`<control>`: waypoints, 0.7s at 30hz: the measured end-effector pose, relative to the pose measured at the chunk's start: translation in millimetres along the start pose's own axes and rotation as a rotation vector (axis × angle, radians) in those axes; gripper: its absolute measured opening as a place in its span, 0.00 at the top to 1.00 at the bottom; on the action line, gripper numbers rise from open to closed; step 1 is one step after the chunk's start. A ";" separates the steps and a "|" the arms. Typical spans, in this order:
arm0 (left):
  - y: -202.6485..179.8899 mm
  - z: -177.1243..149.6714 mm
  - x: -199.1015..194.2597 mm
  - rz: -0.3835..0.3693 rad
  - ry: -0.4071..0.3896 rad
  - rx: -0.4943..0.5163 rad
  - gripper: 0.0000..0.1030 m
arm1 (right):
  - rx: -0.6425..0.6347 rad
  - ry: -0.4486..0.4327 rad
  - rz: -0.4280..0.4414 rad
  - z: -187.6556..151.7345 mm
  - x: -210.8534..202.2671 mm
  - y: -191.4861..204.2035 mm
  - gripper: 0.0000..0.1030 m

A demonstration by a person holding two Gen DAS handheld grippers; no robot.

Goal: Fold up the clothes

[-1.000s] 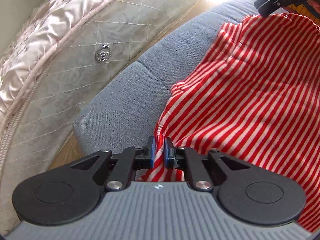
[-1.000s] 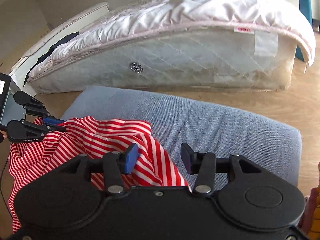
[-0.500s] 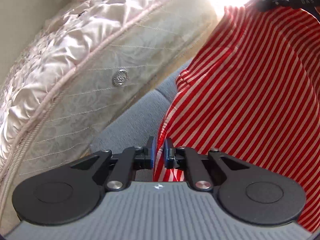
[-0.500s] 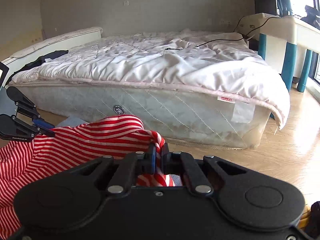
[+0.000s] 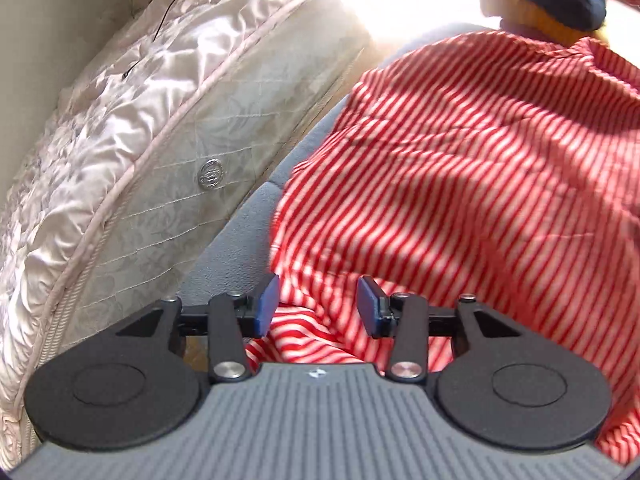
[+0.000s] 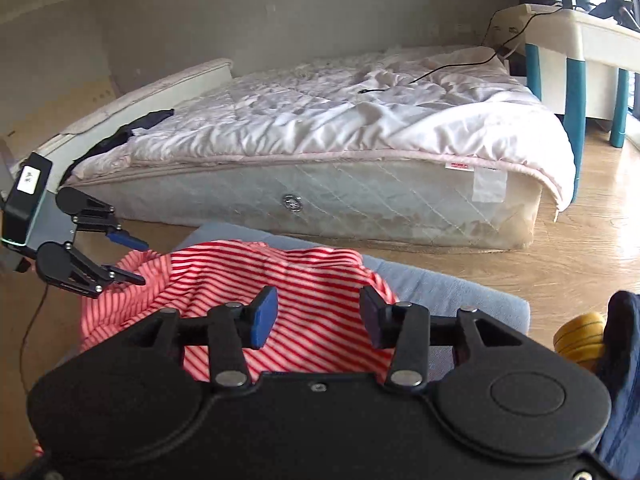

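Observation:
A red-and-white striped garment [image 5: 460,184] lies rumpled on a grey-blue cushion [image 5: 236,232]. In the left wrist view my left gripper [image 5: 318,306] is open, its blue pads apart just above the garment's near edge, with no cloth between them. In the right wrist view the same striped garment [image 6: 288,280] is heaped on the cushion [image 6: 452,292]. My right gripper [image 6: 318,316] is open over its near side. The left gripper [image 6: 134,260] shows there at the left, jaws apart beside the cloth's left corner.
A low mattress [image 6: 380,200] with a crumpled white quilt [image 6: 340,120] lies on the wooden floor [image 6: 580,248] behind the cushion. A white table with teal legs [image 6: 576,80] stands at the back right. Yellow and dark blue clothes [image 6: 600,340] lie at the right.
Both grippers were shut on the striped garment and held it up half a second ago. Now both are open and the garment has dropped onto the cushion in a heap.

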State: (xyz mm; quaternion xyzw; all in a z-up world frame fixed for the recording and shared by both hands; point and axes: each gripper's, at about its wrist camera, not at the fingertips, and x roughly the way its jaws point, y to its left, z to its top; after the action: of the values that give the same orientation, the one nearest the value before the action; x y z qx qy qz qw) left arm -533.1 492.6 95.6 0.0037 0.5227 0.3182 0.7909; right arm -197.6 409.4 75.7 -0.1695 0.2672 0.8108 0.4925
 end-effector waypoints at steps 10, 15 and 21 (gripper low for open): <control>-205.3 -23.2 -75.0 -0.574 0.040 0.364 0.48 | -0.127 0.366 0.165 -126.6 -53.8 104.7 0.44; -248.9 -42.5 -74.3 -0.478 0.053 0.406 0.46 | -0.035 0.371 0.112 -164.7 -51.4 130.4 0.37; -256.7 -59.3 -68.8 -0.359 0.017 0.502 0.46 | -0.024 0.363 0.078 -173.6 -38.3 137.1 0.36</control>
State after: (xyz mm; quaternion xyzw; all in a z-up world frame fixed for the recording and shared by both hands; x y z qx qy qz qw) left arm -471.3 233.7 38.6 0.1040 0.5840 0.0344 0.8043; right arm -300.0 227.1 -6.0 -0.3085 0.3481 0.7885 0.4024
